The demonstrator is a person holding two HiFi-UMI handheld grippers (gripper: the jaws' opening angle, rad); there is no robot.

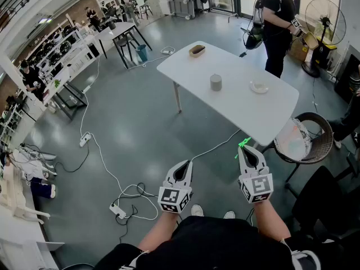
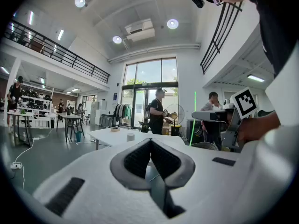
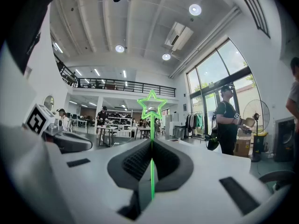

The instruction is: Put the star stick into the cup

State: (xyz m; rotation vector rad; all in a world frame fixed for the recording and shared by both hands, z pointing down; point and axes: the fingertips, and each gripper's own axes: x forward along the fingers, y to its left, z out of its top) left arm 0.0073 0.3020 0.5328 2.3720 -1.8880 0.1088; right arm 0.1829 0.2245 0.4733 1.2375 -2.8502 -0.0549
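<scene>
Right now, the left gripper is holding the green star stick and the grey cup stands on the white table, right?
No: the right gripper holds the green star stick by its stem, as the right gripper view shows. The left gripper is shut and empty. The grey cup does stand on the white table.

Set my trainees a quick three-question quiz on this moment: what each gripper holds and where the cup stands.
1. Multiple choice. What is between the jaws of the right gripper?
A. a spoon
B. the green star stick
C. nothing

2. True or false. The grey cup stands upright on the white table, well ahead of both grippers.

3. Fill the gap. The jaws of the left gripper are ____ with nothing between them.

Key
1. B
2. True
3. shut
</scene>
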